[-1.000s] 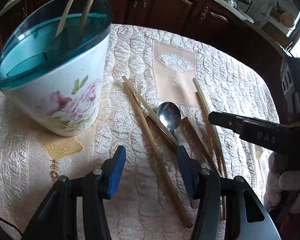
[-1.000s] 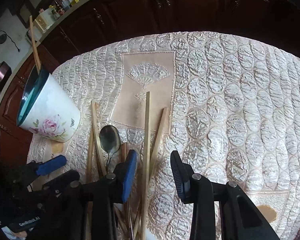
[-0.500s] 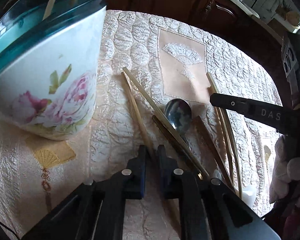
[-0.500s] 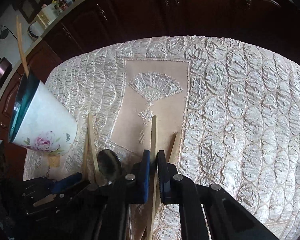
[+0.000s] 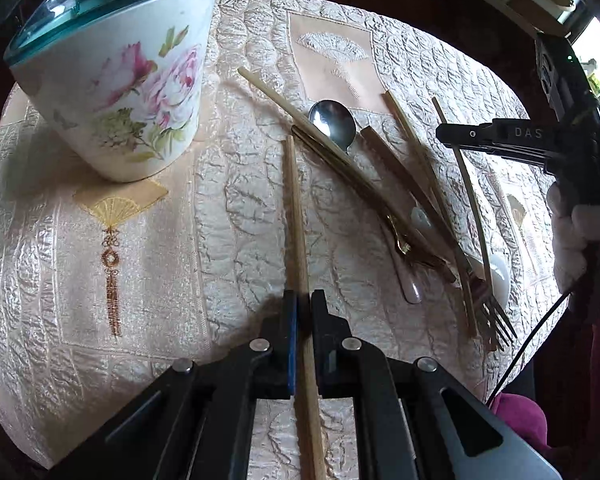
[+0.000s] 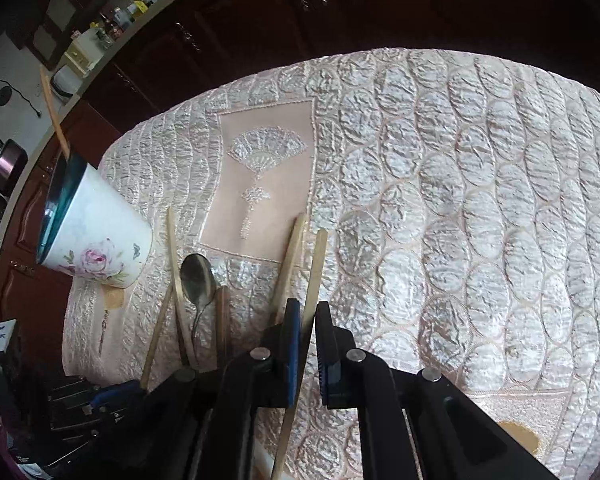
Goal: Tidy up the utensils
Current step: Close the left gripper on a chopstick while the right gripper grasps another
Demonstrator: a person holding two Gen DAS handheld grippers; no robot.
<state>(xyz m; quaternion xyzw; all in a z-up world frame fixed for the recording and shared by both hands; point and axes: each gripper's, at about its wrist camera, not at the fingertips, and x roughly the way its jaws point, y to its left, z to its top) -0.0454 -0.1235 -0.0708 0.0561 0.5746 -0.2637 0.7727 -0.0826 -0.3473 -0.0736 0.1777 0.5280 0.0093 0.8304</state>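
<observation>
Across the tabletop, under a quilted cream cloth: loose cutlery spread in a fan, waiting to be sorted. At its far left corner, upright, the floral cup, already holding a couple of chopsticks that lean out over its rim; evidently the place where everything goes.

Step in hand, by the look of it: the pick-up, done with both hands at once. Left tongs just closing, pads now pressed on the left stick, gripped near the middle, its far end aimed up the cloth to the right of the cup. Right tongs clamped the same way, nearly fully closed, on the right stick, at the right edge of the pile with one more chopstick just beside it. Hard to tell whether either stick is clear of the cloth yet.

Next, probably: lift both sticks free without dragging their neighbours, swing them left toward the cup, tip them upright and drop them in past the sticks inside. Calls for a firm pinch, since a thin stick held mid-length can pivot between the pads, and for staggering the two hands at the rim so they do not collide.

Left on the cloth: several chopsticks, the spoon lying bowl-up under a crossing chopstick, and the fork near the front edge, tines toward the camera.
</observation>
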